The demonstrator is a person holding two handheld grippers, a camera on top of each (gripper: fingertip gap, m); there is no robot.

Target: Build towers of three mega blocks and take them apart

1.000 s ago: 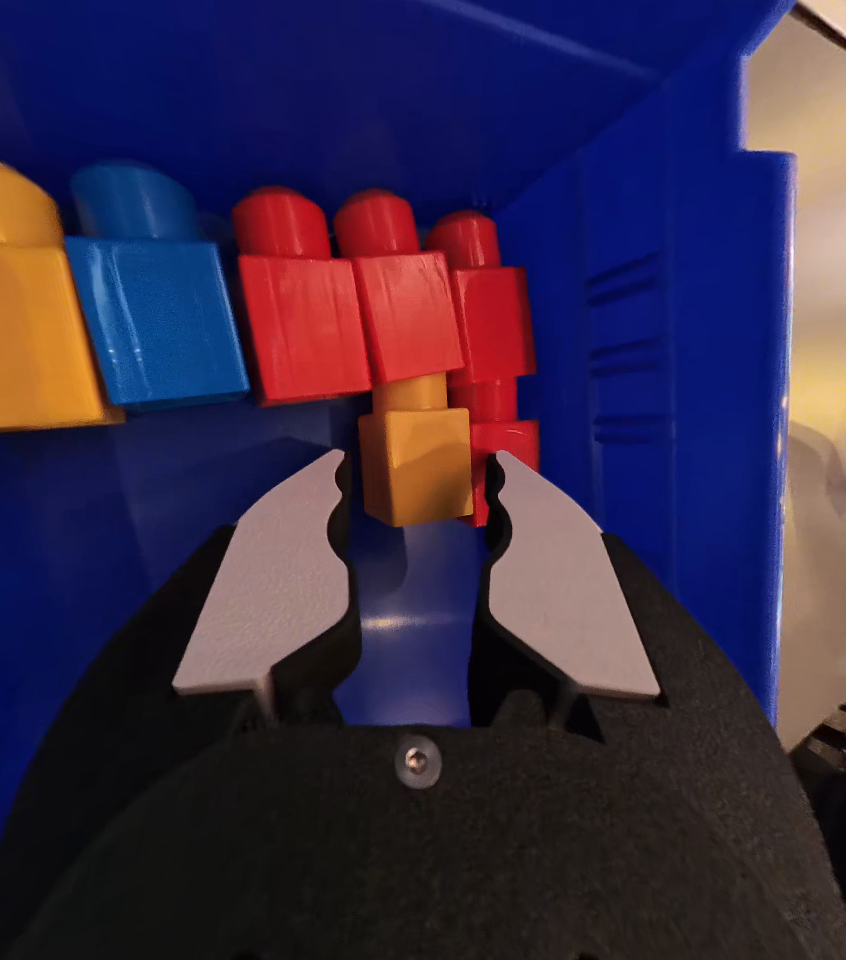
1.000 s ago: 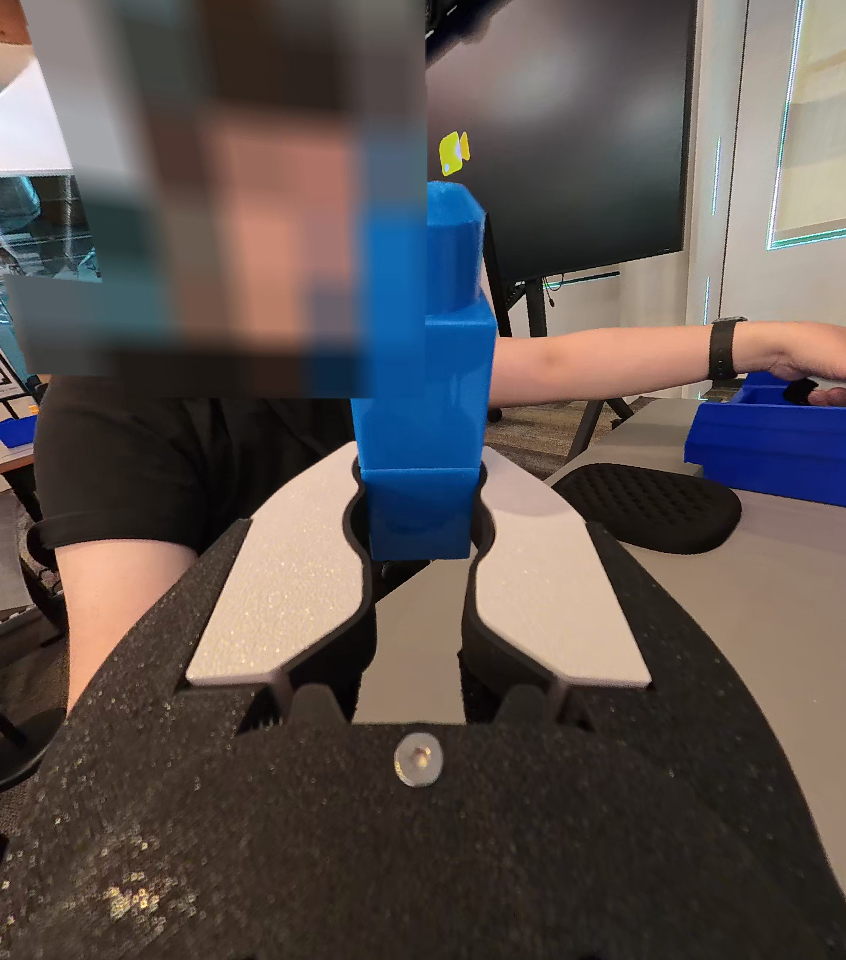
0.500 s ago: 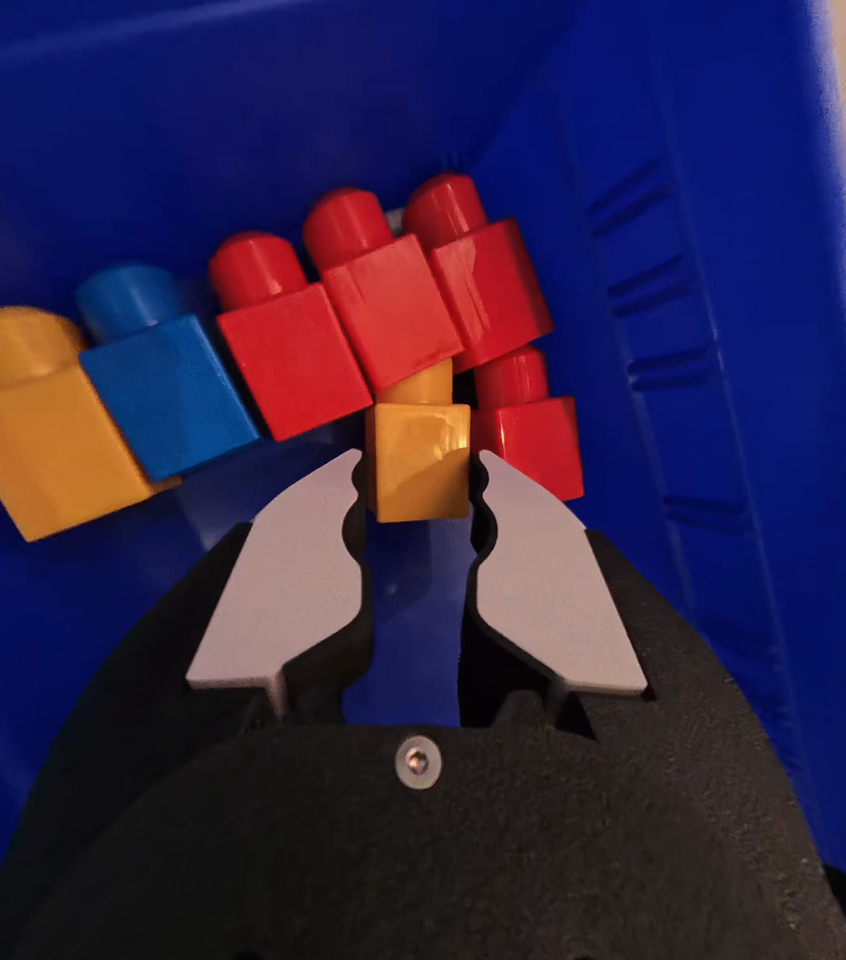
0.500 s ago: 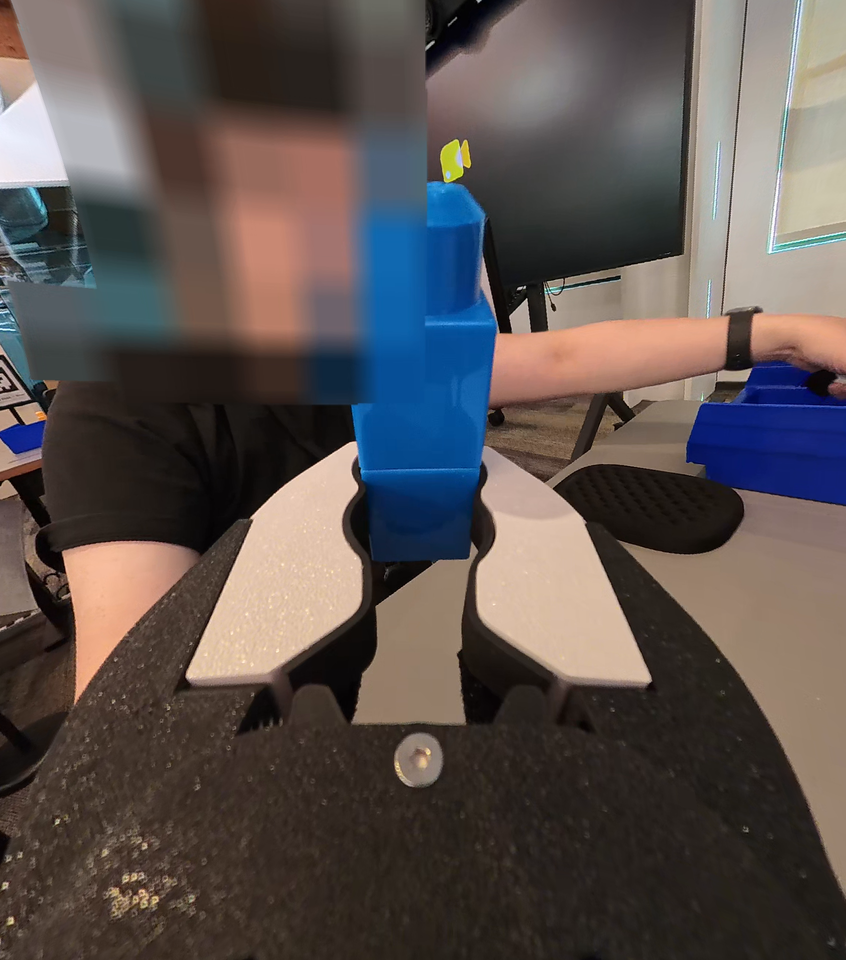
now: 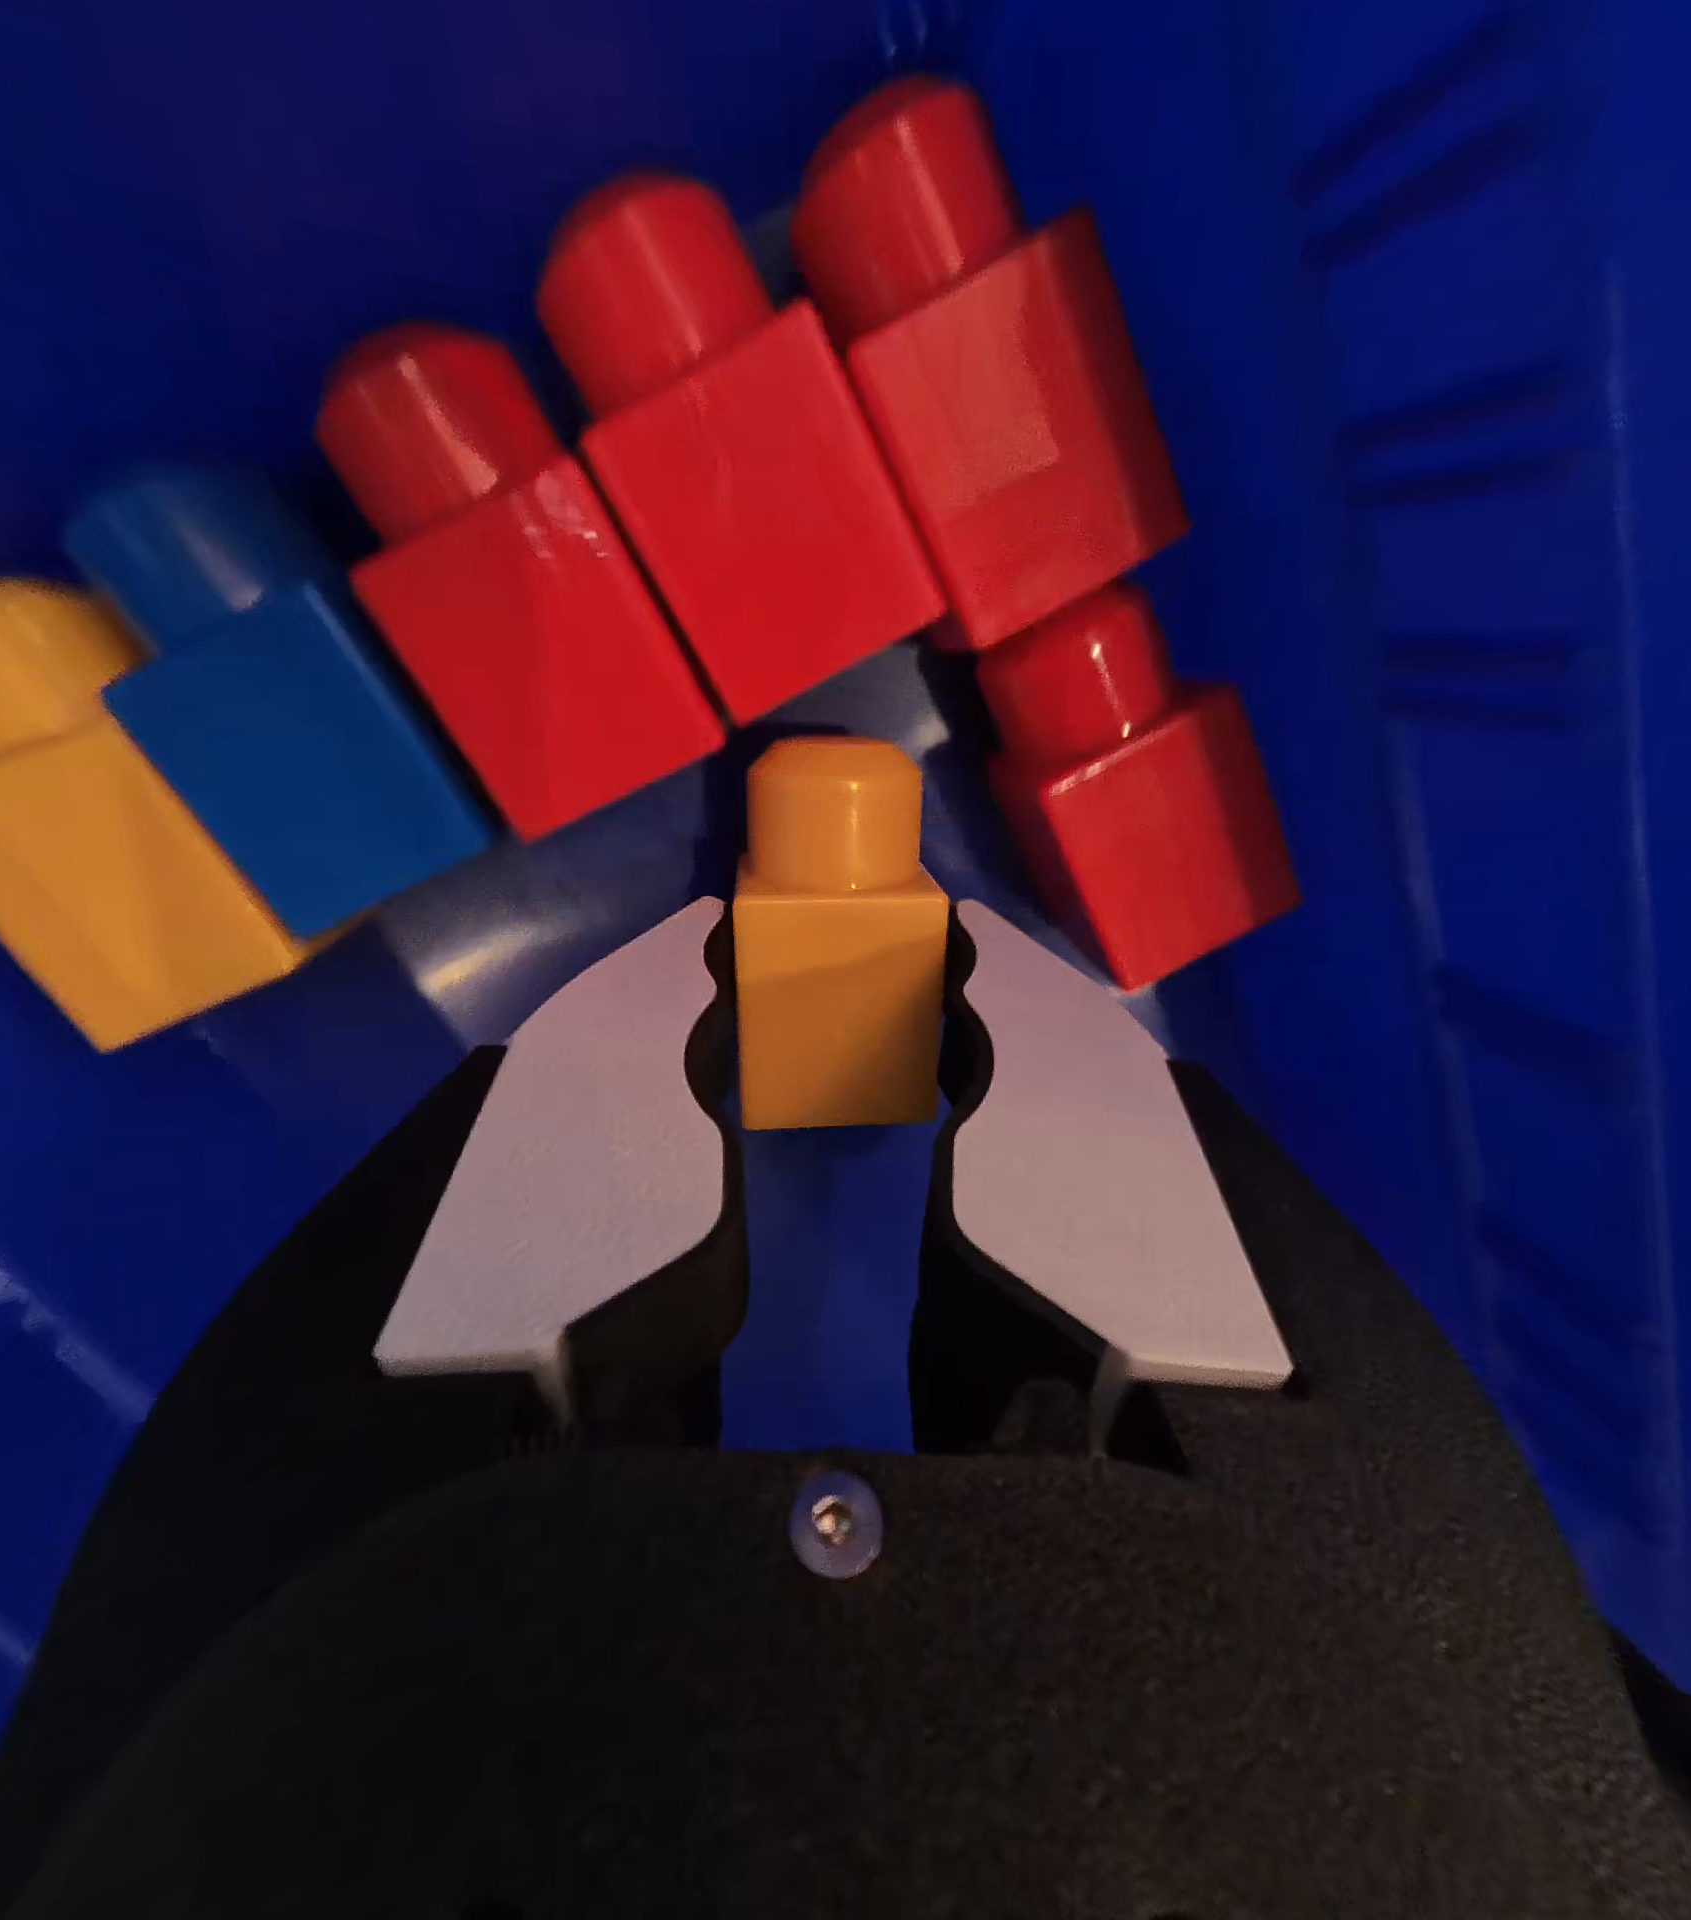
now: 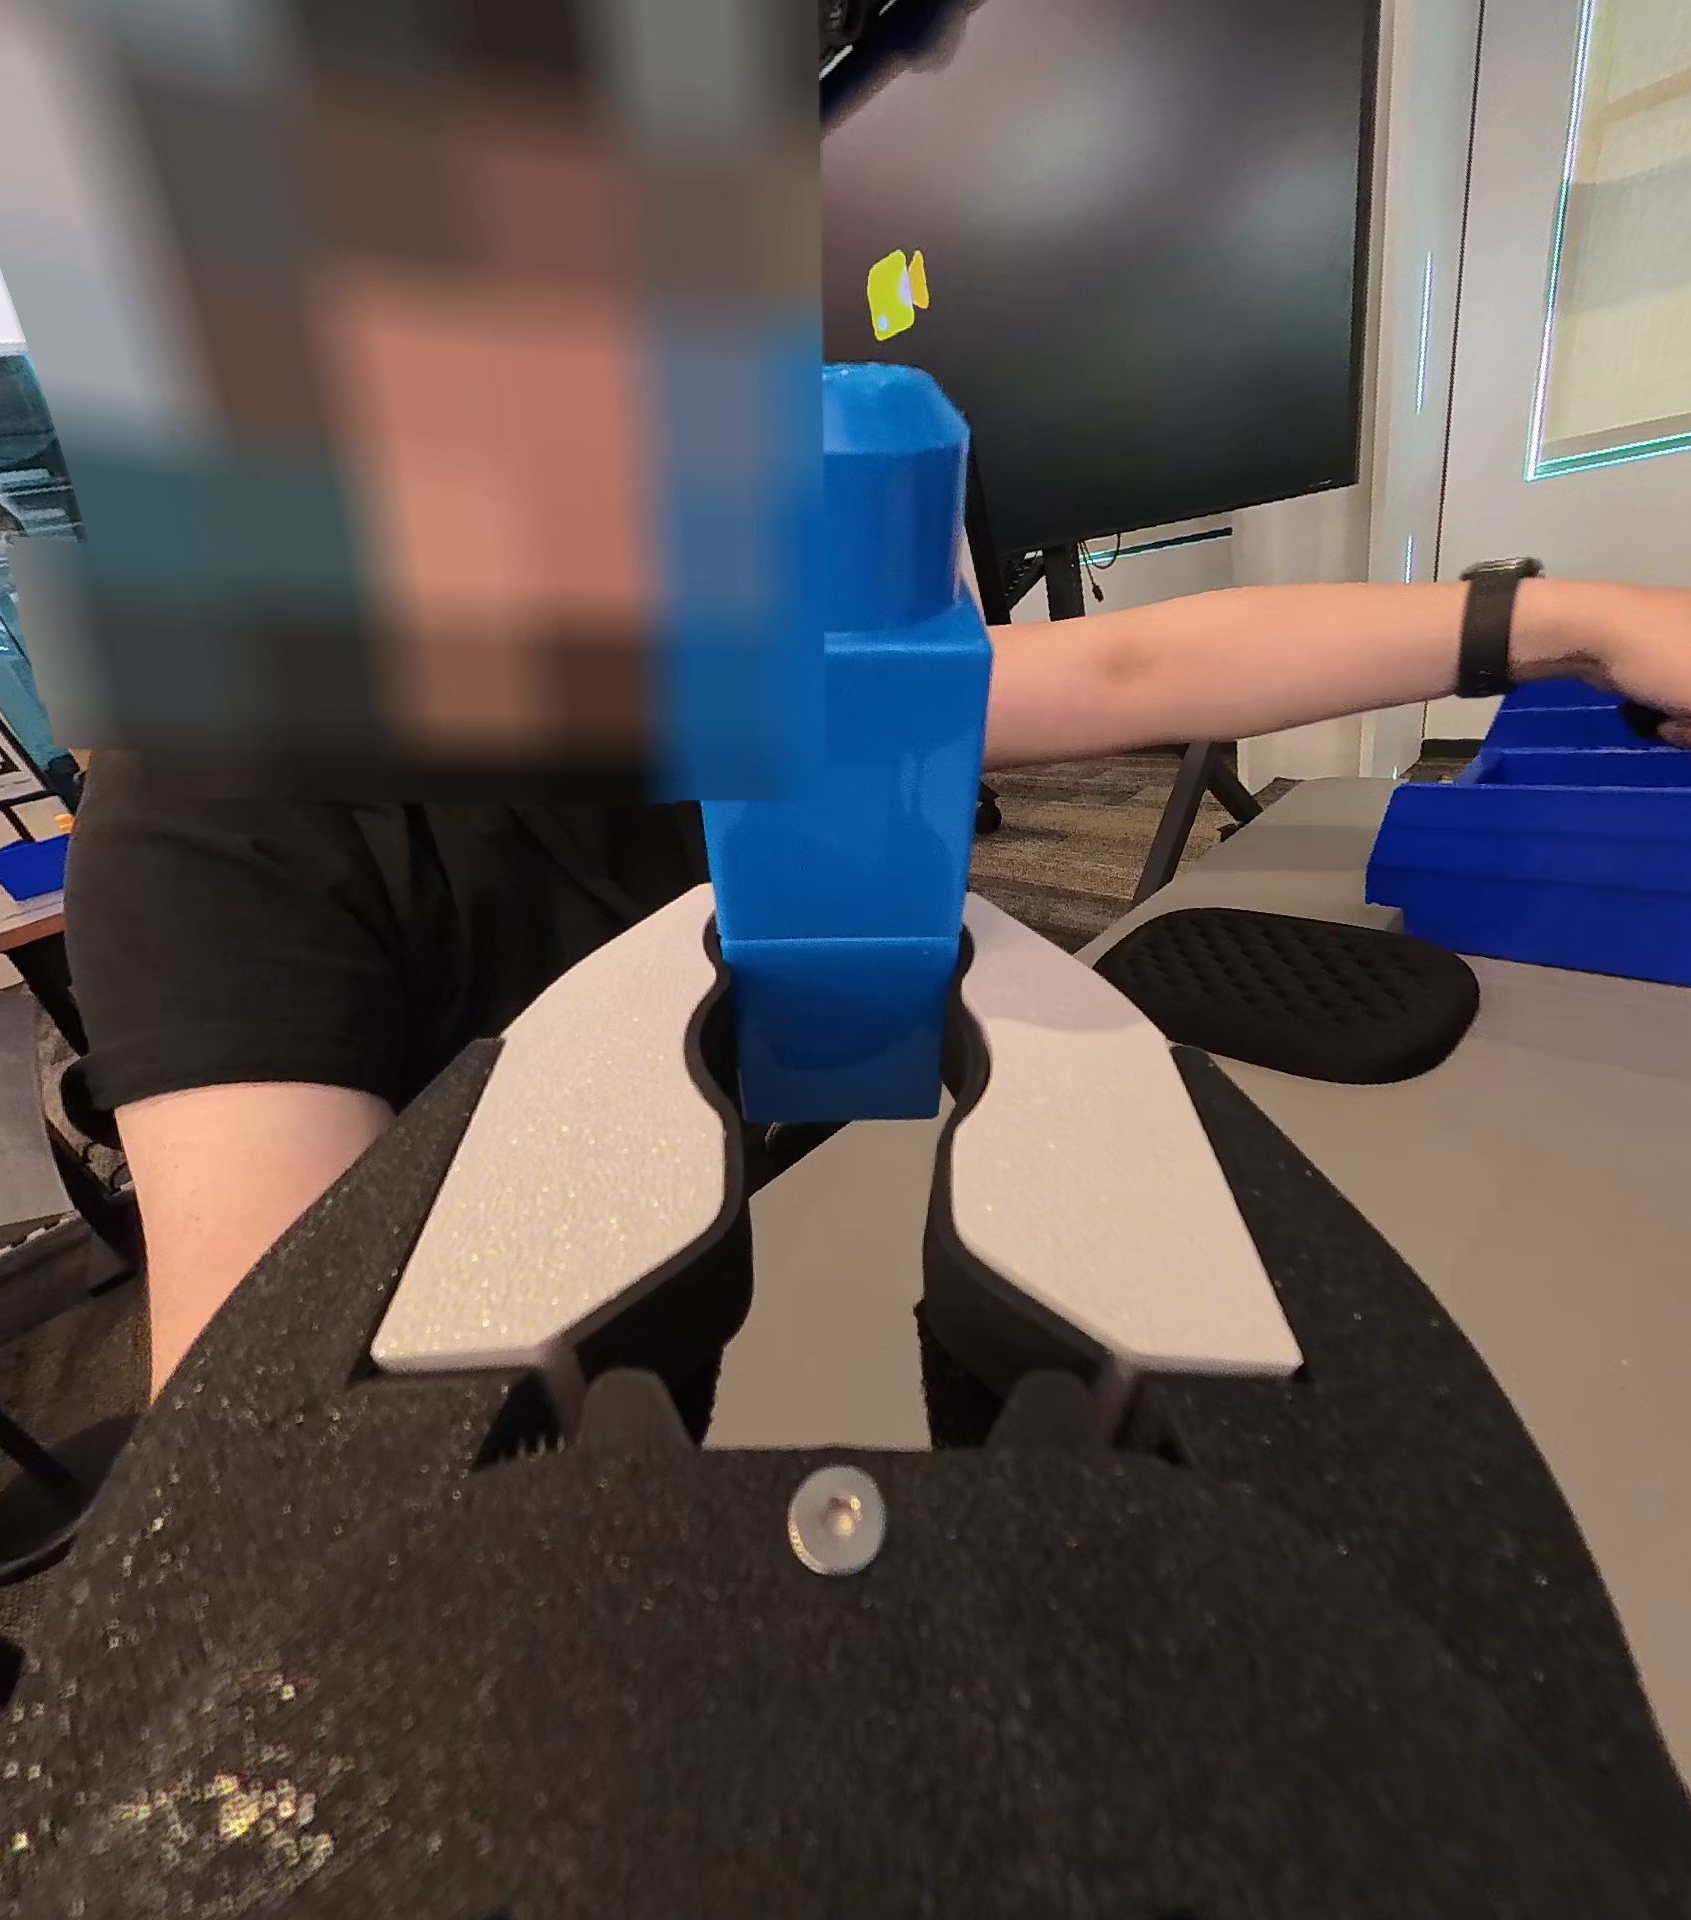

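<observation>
In the left wrist view my left gripper (image 5: 839,997) is inside a blue bin (image 5: 1506,935) and shut on a small yellow block (image 5: 836,966), stud pointing away. Behind it lie several loose blocks: three red ones in a row (image 5: 747,520), a fourth red one (image 5: 1142,821) at the right, a blue one (image 5: 290,748) and a larger yellow one (image 5: 93,873) at the left. In the right wrist view my right gripper (image 6: 841,997) is shut on the lower block of a stack of two blue blocks (image 6: 851,821), held above the grey table (image 6: 1547,1299). A mosaic patch hides part of the stack.
The bin's ribbed right wall is close beside my left gripper. In the right wrist view a person sits across the table, an arm (image 6: 1236,675) with a black watch reaching into the blue bin (image 6: 1589,883) at the right. A black oval pad (image 6: 1288,997) lies on the table.
My left gripper has closed on the small yellow block and drawn it back from under the red blocks. My right gripper holds the blue stack steady.
</observation>
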